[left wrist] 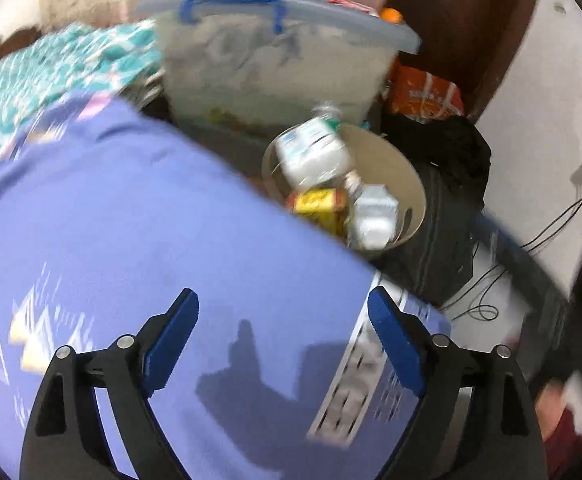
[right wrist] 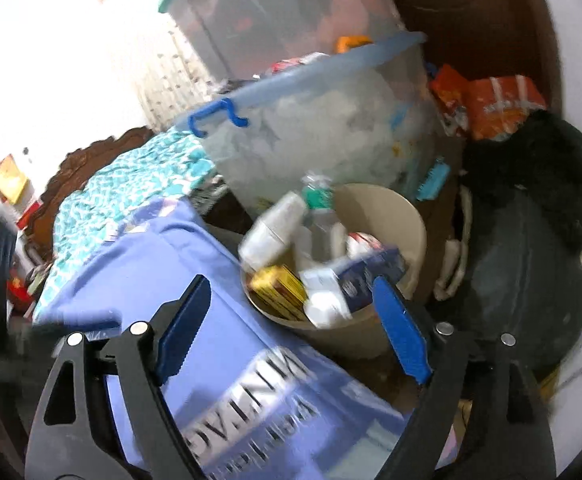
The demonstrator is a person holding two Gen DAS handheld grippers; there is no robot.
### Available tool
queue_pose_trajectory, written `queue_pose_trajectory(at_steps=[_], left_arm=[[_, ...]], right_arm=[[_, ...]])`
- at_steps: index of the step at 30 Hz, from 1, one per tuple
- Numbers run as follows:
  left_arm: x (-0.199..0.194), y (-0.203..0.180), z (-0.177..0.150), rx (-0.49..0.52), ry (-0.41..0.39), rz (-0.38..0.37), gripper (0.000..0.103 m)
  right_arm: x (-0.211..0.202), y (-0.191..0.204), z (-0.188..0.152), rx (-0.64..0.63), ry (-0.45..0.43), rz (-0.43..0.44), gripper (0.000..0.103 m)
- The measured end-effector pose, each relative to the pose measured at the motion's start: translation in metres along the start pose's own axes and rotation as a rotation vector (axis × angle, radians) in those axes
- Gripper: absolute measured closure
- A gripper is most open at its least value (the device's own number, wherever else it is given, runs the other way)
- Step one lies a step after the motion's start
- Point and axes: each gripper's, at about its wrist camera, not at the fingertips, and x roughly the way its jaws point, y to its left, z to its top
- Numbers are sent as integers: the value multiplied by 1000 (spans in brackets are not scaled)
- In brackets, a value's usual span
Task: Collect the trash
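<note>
Both hand-held grippers, left [left wrist: 283,322] and right [right wrist: 291,312], gape empty over a purple-sheeted bed [left wrist: 131,220] beside a trash-filled beige bin [left wrist: 407,176].

Motion blur over both views. Beige bin [left wrist: 411,184] near rim hidden behind purple cloth [left wrist: 151,220]; bottle labels inside bin unreadable; cloth lettering smeared.

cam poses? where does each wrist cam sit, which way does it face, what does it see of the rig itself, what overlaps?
Left wrist: on the left gripper, angled down over the purple cloth toward the beige bin; both blue fingers show, open.
Right wrist: on the right gripper, angled down toward the bin, closer; fingers open, nothing between.
Shared: bin, yellow box, clear lidded tub, purple cloth.
</note>
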Motion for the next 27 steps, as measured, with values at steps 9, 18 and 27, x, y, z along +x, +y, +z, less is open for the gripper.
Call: queue_pose_trajectory(at_steps=[9, 18, 27], left_arm=[[-58, 58, -61, -149, -64, 46, 20], [-63, 83, -80, -207, -44, 45, 21], [-55, 58, -76, -148, -36, 13, 20]], right_arm=[[147, -28, 46, 224, 408, 16, 19], [113, -33, 47, 279, 267, 69, 66], [125, -62, 28, 381, 345, -72, 32]])
